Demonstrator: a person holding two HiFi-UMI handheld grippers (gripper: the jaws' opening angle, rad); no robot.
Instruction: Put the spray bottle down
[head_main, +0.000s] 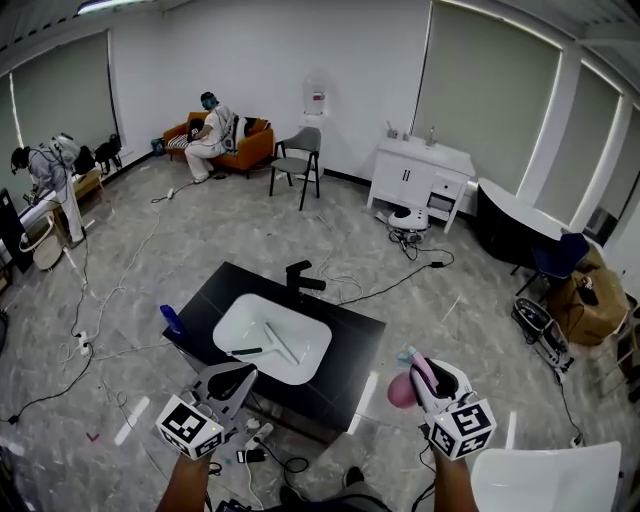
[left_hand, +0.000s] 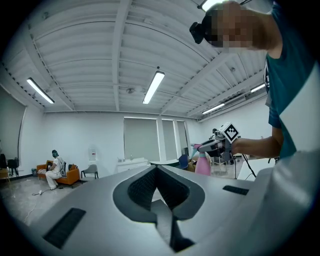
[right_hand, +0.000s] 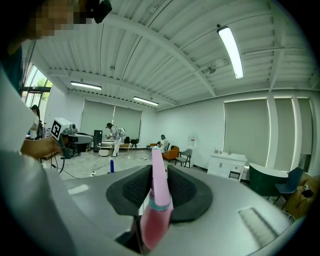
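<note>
Two grippers held forward: right gripper (head_main: 425, 372) pinches spray bottle (head_main: 402, 391), left gripper (head_main: 236, 379) pressed together.

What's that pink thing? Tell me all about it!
It is a spray bottle, pink and plastic-looking: a rounded darker pink body, a teal ring at the neck and a paler pink spray head. The right gripper holds it, with its fingers pressed on either side of the top. It hangs in the air over the floor, to the right of the black sink counter, touching nothing else.
</note>
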